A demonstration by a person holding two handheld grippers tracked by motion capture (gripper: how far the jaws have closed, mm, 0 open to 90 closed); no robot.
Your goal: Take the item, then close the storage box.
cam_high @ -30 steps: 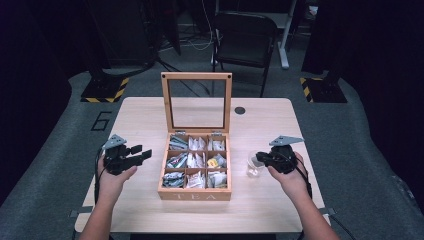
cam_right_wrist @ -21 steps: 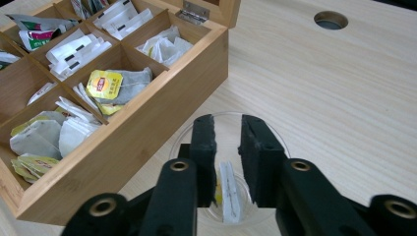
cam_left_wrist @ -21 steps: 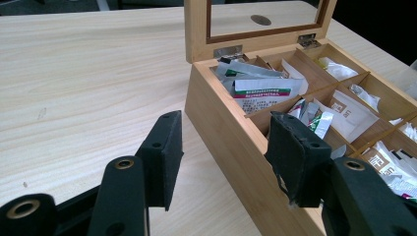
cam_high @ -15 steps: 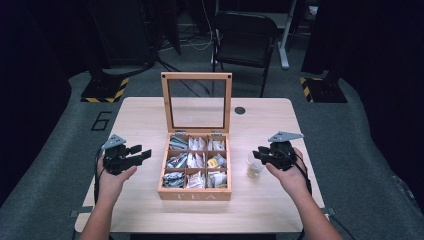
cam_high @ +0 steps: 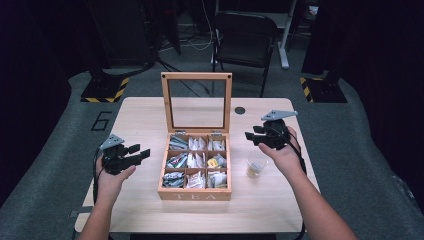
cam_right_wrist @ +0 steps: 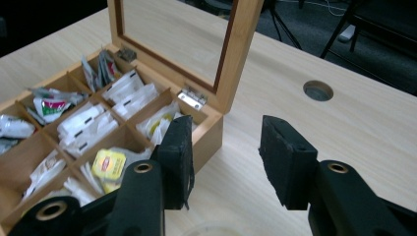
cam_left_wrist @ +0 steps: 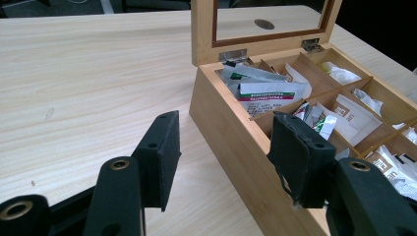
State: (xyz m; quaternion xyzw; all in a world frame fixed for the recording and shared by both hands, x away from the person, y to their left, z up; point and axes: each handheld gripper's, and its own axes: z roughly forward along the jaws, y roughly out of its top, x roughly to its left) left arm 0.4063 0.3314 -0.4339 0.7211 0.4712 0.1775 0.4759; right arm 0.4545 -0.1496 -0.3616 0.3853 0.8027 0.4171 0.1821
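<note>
A wooden tea box [cam_high: 195, 194] stands mid-table with its glass lid [cam_high: 196, 76] upright, and tea bags [cam_high: 195, 160] fill its compartments. My left gripper [cam_high: 142, 152] hovers left of the box, open, with the box's near wall [cam_left_wrist: 231, 132] just ahead of its jaws and nothing pinched. To the right of the box my right gripper [cam_high: 250, 136] hangs above a small clear cup [cam_high: 255, 167]. Its jaws have just been opening and nothing is between them. In the right gripper view that gripper [cam_right_wrist: 226, 157] points at the box's hinge corner [cam_right_wrist: 209, 132], near a yellow tea bag [cam_right_wrist: 108, 164].
The light wooden table [cam_high: 140, 115] has a round cable hole [cam_high: 240, 110] behind the box at the right. A black chair [cam_high: 245, 35] stands beyond the far edge. Yellow-black striped bases [cam_high: 102, 92] sit on the floor at both back corners.
My right gripper has lifted away from the cup and drifted toward the box's back corner while its jaws spread apart. The left gripper has stayed where it was.
</note>
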